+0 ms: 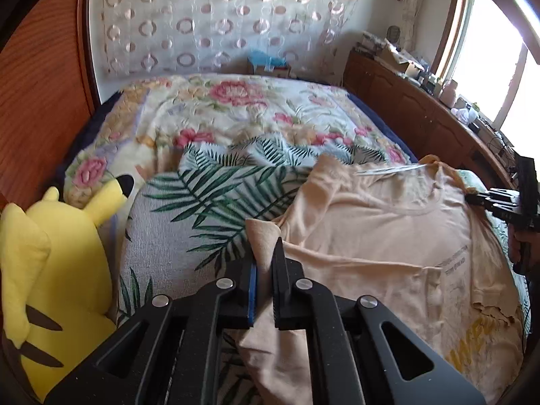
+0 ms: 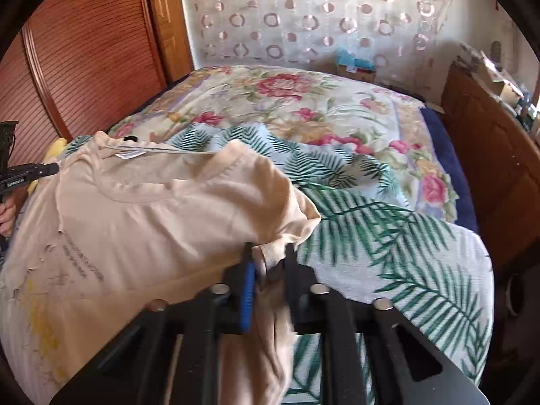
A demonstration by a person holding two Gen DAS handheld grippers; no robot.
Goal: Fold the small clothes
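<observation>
A peach T-shirt [image 1: 381, 229] with cracked yellow print lies spread on the palm-leaf sheet [image 1: 189, 209], collar toward the far side. My left gripper [image 1: 265, 253] is shut on the shirt's left edge, cloth bunched between the jaws. My right gripper [image 2: 268, 260] is shut on the shirt's [image 2: 152, 222] right sleeve edge, with cloth hanging down between the jaws. The right gripper also shows in the left wrist view [image 1: 472, 199] at the far right, and the left gripper shows in the right wrist view [image 2: 50, 168] at the far left.
A yellow Pikachu plush [image 1: 57, 287] sits at the bed's left edge. A floral quilt [image 1: 236, 108] covers the far half of the bed. A wooden cabinet [image 1: 422, 114] with clutter runs along the right. A wooden wardrobe [image 2: 84, 60] stands at the left.
</observation>
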